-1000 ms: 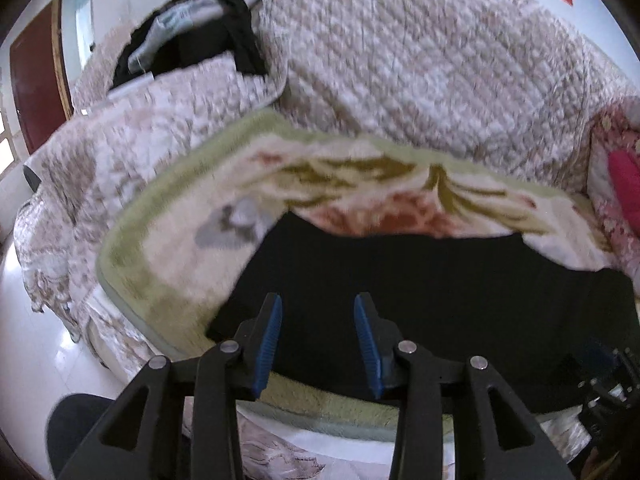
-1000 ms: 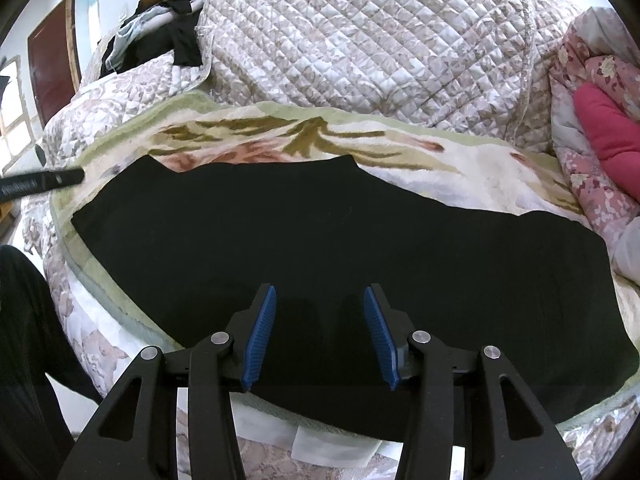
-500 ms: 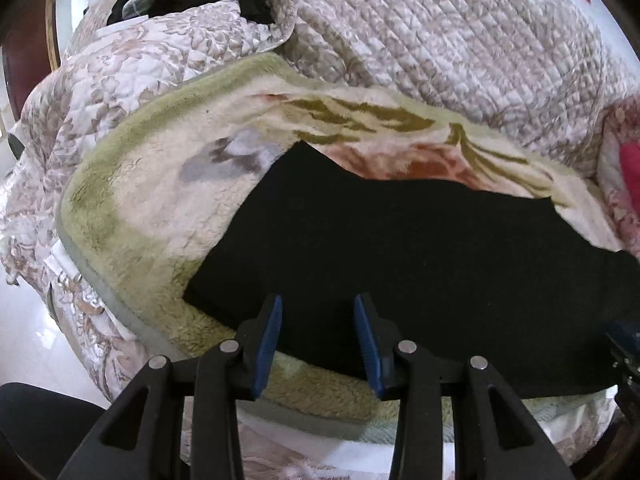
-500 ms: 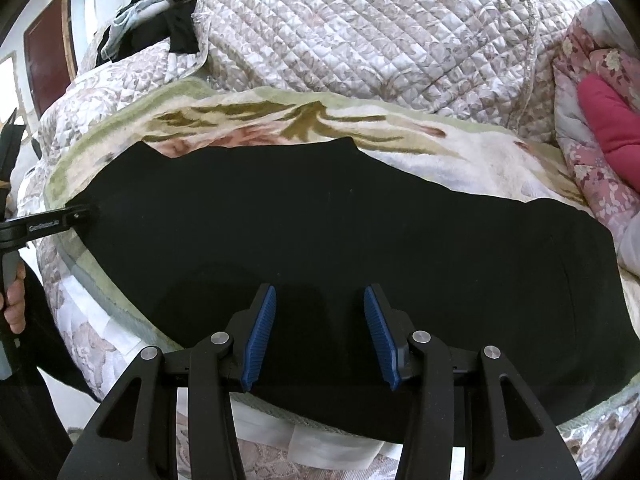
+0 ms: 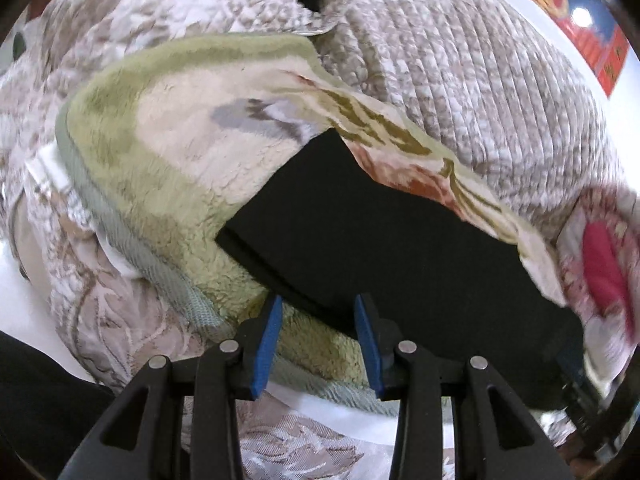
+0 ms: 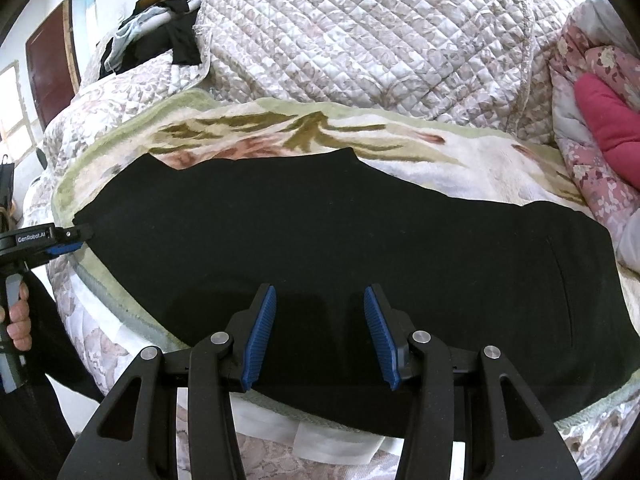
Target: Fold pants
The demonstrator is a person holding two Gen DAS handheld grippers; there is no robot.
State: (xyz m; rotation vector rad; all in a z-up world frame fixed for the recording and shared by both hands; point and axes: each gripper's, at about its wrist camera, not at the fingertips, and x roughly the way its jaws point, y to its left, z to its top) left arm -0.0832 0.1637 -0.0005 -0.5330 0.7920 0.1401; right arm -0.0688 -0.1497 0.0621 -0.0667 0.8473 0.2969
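Black pants (image 6: 320, 240) lie flat and lengthwise on a fleece floral blanket (image 6: 460, 168) on a bed. My right gripper (image 6: 318, 332) is open and empty, hovering over the pants' near edge at mid-length. My left gripper (image 5: 318, 340) is open and empty, just short of the pants' left end (image 5: 380, 240), over the blanket's green border. In the right wrist view the left gripper (image 6: 76, 238) shows at the far left, its tips at the pants' left end.
A quilted cover (image 6: 360, 40) rises behind the blanket. Dark clothes (image 6: 168, 36) are piled at the back left. A floral quilt with a pink pillow (image 6: 608, 120) sits at the right. The bed edge drops to a white floor (image 5: 24, 300) on the left.
My left gripper has moved in towards the pants' left end and swung its view right. My right gripper has stayed nearly still over the near edge. Both stay open.
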